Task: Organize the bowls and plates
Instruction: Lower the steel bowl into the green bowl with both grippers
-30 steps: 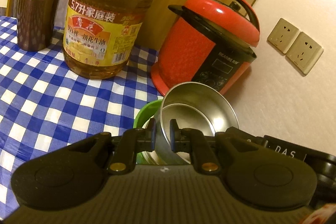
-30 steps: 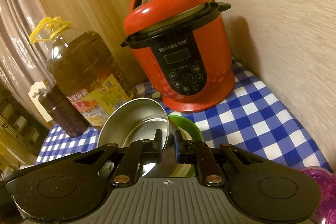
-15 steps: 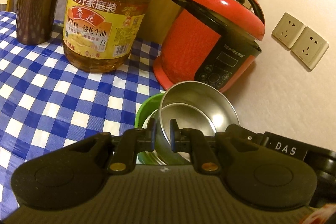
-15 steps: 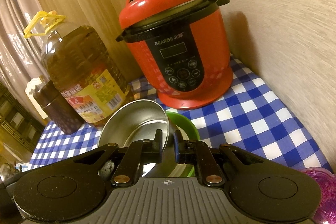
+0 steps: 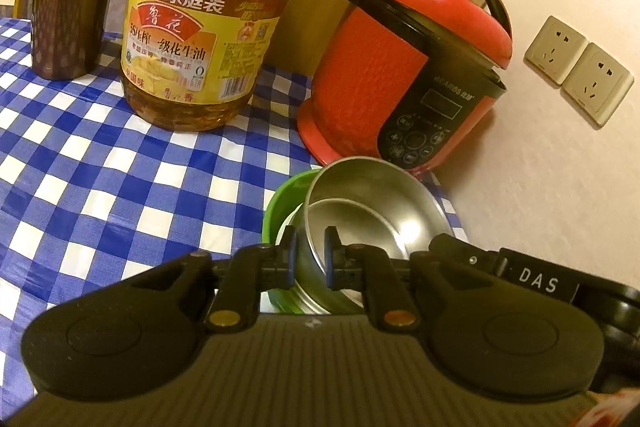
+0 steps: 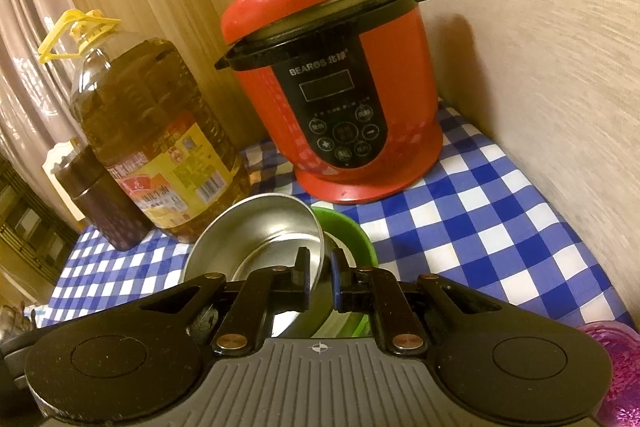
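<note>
A steel bowl (image 5: 372,203) sits tilted inside a green bowl (image 5: 280,203) on the blue checked tablecloth. My left gripper (image 5: 307,251) is shut on the steel bowl's near left rim, one finger inside and one outside. My right gripper (image 6: 320,267) is shut on the opposite rim of the same steel bowl (image 6: 260,231), with the green bowl (image 6: 352,235) showing behind it. The right gripper's body (image 5: 540,283) shows at the right of the left wrist view.
A red pressure cooker (image 5: 404,67) stands just behind the bowls by the wall (image 5: 560,187). A large oil bottle (image 5: 200,27) and a brown canister (image 5: 68,7) stand to its left. A purple object (image 6: 616,367) lies at the right edge.
Both grippers, holding the steel bowl, have drawn back and down from the cooker and bottle; the bowls sit lower toward the tablecloth. The grip is unchanged.
</note>
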Tool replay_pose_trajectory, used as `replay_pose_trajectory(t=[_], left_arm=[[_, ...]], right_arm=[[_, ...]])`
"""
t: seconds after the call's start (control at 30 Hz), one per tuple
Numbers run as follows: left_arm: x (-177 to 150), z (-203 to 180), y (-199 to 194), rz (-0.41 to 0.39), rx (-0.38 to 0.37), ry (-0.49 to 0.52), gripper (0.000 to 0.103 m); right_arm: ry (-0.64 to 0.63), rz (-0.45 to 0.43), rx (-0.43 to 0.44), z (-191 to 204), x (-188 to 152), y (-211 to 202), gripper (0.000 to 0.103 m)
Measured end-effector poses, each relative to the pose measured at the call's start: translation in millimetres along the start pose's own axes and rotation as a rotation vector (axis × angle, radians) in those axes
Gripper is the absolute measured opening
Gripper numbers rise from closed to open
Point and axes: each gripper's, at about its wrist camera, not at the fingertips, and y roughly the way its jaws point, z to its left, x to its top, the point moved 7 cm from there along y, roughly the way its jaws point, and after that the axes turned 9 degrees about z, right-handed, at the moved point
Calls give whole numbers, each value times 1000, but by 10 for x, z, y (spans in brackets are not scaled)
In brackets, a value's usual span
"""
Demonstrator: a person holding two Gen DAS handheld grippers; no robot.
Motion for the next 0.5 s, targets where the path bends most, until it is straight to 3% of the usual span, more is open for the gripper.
replay_pose_trajectory(t=[0.5], left_arm=[[-12, -10, 14, -2, 14, 25, 12]], right_arm=[[2, -5, 18, 21, -2, -15, 11]])
